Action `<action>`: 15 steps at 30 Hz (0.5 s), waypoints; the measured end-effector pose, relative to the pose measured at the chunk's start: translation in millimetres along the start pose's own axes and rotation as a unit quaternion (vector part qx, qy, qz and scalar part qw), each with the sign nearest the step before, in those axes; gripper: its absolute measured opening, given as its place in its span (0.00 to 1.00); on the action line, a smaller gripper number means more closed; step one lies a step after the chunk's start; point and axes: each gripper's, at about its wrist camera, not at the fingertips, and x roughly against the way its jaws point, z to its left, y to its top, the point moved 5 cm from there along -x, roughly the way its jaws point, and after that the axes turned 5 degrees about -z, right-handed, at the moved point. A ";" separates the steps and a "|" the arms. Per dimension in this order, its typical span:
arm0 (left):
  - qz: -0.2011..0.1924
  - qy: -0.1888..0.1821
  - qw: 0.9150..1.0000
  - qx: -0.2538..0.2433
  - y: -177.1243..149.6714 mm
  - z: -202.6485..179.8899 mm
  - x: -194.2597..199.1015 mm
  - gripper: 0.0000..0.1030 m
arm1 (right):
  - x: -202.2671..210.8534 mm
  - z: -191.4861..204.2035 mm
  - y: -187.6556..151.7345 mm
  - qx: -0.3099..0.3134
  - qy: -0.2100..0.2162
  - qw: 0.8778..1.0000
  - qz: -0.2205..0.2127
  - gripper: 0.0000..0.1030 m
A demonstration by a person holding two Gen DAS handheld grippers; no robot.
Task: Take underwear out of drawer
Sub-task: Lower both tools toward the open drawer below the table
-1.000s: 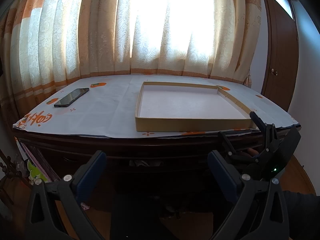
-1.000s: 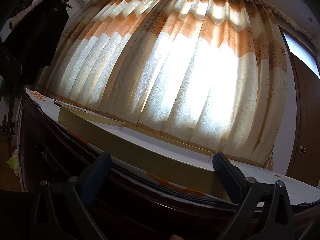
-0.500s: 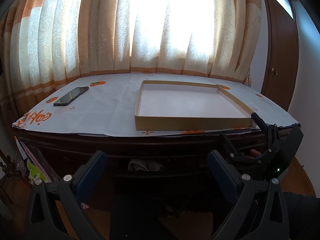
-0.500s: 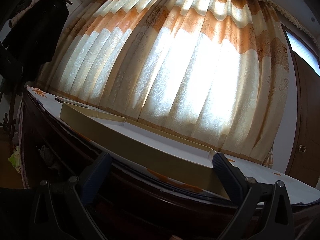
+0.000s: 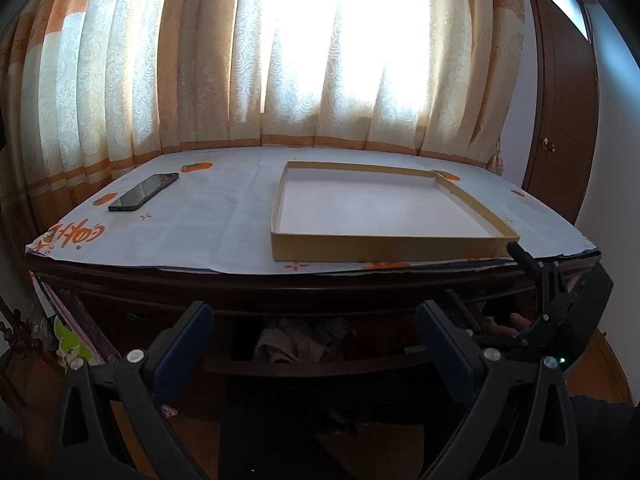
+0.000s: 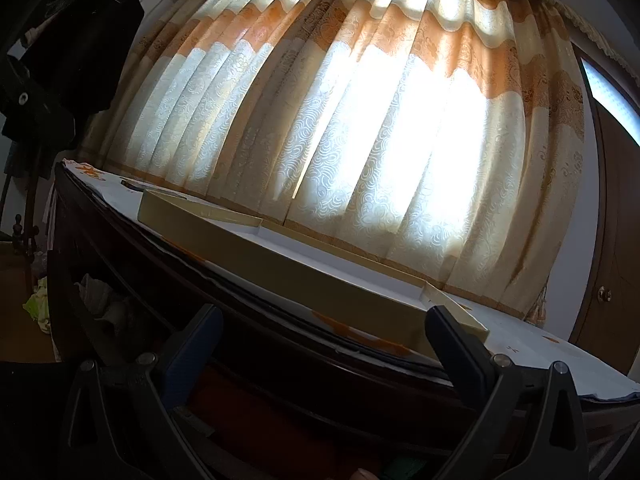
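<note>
The drawer [image 5: 320, 344] under the tabletop [image 5: 208, 220] stands partly open, so the reach-in comes next. The underwear [image 5: 292, 340], a crumpled pale-brown bundle, lies in its shadowed middle. The left gripper [image 5: 314, 334] hovers before it, fingers apart; the right gripper [image 6: 324, 336] sits at the drawer's right end, fingers also spread and empty.

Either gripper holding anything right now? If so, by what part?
Nothing held. The left gripper is open, facing the open drawer and the underwear; the right gripper is open too.
</note>
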 end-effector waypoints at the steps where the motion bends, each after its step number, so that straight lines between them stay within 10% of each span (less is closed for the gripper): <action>1: 0.000 0.000 1.000 0.000 -0.1 0.1 -0.1 1.00 | 1.4 -0.4 0.3 0.000 0.001 1.000 0.001 0.99; 15: 0.002 0.002 1.000 0.006 1.8 7.9 -1.9 1.00 | 17.9 -5.3 4.9 -0.021 0.014 0.999 0.026 0.99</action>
